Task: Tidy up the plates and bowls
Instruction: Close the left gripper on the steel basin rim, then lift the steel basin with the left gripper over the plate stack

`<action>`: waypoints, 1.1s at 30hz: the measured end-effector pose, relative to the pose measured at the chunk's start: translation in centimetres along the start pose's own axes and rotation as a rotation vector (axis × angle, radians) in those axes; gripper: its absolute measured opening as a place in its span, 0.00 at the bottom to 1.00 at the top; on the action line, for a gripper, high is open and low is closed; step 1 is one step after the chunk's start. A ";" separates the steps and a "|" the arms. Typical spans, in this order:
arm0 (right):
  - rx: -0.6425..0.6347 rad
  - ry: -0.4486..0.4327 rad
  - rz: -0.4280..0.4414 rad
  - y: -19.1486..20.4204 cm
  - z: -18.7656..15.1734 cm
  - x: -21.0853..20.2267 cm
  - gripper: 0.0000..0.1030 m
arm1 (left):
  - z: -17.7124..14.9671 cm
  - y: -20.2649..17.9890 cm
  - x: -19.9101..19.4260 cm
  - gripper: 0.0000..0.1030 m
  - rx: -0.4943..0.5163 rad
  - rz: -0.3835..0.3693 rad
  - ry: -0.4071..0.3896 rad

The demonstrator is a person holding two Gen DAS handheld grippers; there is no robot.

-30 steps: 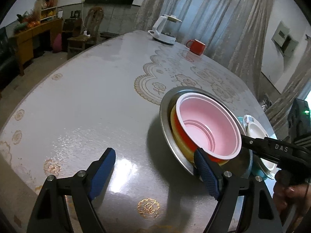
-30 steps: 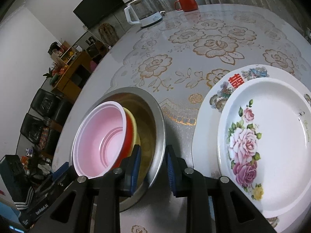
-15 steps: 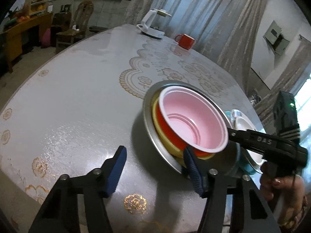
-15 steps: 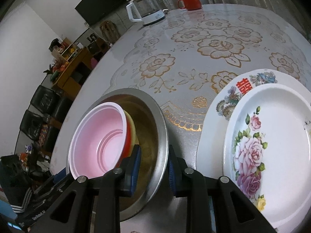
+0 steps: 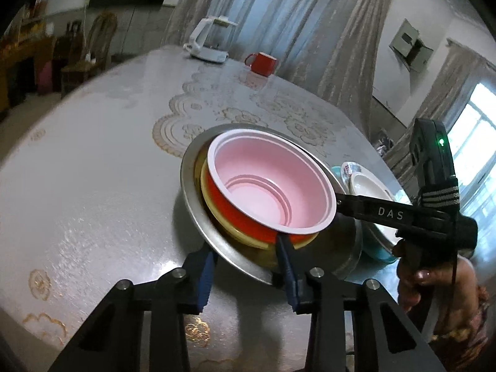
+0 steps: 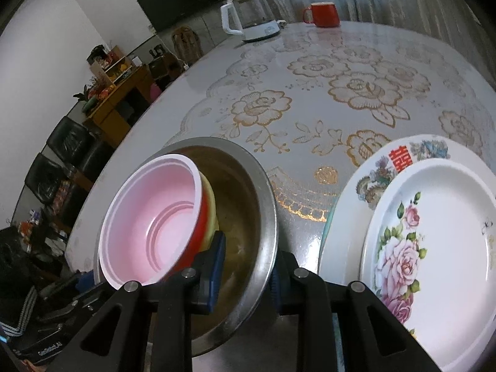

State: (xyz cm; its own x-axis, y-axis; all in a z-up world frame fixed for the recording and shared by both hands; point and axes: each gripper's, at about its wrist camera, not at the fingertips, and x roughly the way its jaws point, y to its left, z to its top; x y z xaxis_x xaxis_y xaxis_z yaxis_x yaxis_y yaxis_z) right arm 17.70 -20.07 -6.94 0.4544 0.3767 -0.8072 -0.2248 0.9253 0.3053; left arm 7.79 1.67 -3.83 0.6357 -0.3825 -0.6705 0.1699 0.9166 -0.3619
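Left gripper (image 5: 246, 268): straddling the near rim of the steel basin, one blue pad outside the wall, the other inside against the stacked bowls; pads narrowed around the rim, a firm pinch not quite confirmable from this angle.
Right gripper (image 6: 248, 271): clamped across the basin's rim, left pad inside the basin, right pad outside the wall, nearly hidden behind the metal.
Right gripper from the left view (image 5: 372, 212): reaching in from the right, tip at the basin's far-right rim just under the pink bowl's lip.
Basin (image 5: 198, 217): steel, wide, directly ahead of the left fingers; in the right view (image 6: 263, 204) filling the lower centre, dull brownish inside.
Pink bowl (image 5: 269, 183): topmost in the nest, pale pink inside, red outside, tilted; leaning to the left in the right view (image 6: 152, 223).
Yellow bowl (image 5: 235, 232): under the pink one, only its rim showing, sitting in the basin.
Plates (image 6: 434, 248): two stacked, rose-patterned one on top, just right of the right gripper, beside the basin.
Table (image 5: 93, 161): pale cloth with gold flowers, under everything.
Kettle (image 6: 251, 18): white, far ahead at the table's far edge.
Mug (image 6: 322, 14): red, right of the kettle, well apart from the basin.
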 end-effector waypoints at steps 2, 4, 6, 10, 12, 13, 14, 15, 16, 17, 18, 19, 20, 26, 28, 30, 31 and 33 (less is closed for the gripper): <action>-0.008 -0.003 -0.004 0.0 -0.1 -0.1 0.22 | 0.0 -0.6 -0.1 0.38 0.046 0.037 -0.016; -0.013 -0.007 -0.010 0.0 -0.3 -0.1 0.22 | 0.0 -0.5 -0.1 0.38 0.049 0.042 -0.021; -0.025 -0.015 -0.014 0.1 -0.6 -0.3 0.22 | 0.0 -0.4 0.0 0.38 0.042 0.047 -0.026; -0.028 -0.025 -0.009 0.2 -0.8 -0.6 0.22 | -0.3 -0.7 -0.1 0.38 0.065 0.080 -0.038; -0.031 -0.025 -0.007 0.2 -0.9 -0.5 0.22 | -0.4 -1.0 -0.2 0.38 0.083 0.099 -0.048; -0.032 -0.028 -0.007 0.3 -1.0 -0.6 0.22 | -0.5 -1.1 -0.3 0.38 0.085 0.102 -0.052; -0.032 -0.032 -0.005 0.3 -1.1 -0.6 0.22 | -0.4 -1.2 -0.4 0.38 0.086 0.104 -0.057; -0.033 -0.040 0.001 0.3 -1.1 -0.7 0.22 | -0.4 -1.2 -0.6 0.38 0.089 0.105 -0.063; -0.036 -0.046 0.005 0.3 -1.1 -0.9 0.22 | -0.4 -1.2 -0.7 0.38 0.091 0.108 -0.066; -0.039 -0.051 0.009 0.4 -1.1 -1.0 0.22 | -0.3 -1.3 -0.8 0.38 0.094 0.112 -0.071; -0.044 -0.056 0.011 0.5 -1.1 -1.1 0.22 | -0.2 -1.4 -1.0 0.38 0.098 0.115 -0.077; -0.047 -0.060 0.012 0.6 -1.1 -1.3 0.22 | -0.1 -1.4 -1.1 0.38 0.099 0.116 -0.081; -0.047 -0.064 0.014 0.6 -1.1 -1.4 0.22 | 0.0 -1.6 -1.3 0.38 0.103 0.121 -0.086; -0.042 -0.087 0.028 0.8 -1.1 -2.6 0.22 | 0.4 -2.3 -2.2 0.38 0.120 0.126 -0.109; -0.037 -0.097 0.034 0.7 -1.1 -3.1 0.22 | 0.5 -2.5 -2.5 0.38 0.125 0.123 -0.114; -0.031 -0.112 0.041 0.6 -1.1 -3.9 0.22 | 0.7 -2.9 -2.7 0.38 0.131 0.120 -0.122; -0.028 -0.116 0.044 0.6 -1.1 -4.1 0.22 | 0.7 -3.1 -2.8 0.38 0.137 0.118 -0.125; -0.016 -0.127 0.048 0.3 -1.2 -4.7 0.22 | 0.8 -3.6 -3.0 0.38 0.145 0.112 -0.129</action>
State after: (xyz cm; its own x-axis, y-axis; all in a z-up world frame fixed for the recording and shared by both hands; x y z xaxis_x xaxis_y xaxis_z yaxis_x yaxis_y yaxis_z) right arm 14.49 -21.65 -3.63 0.5477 0.4243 -0.7211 -0.2626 0.9055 0.3333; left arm 5.87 -0.41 0.01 0.7459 -0.2679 -0.6098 0.1935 0.9632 -0.1865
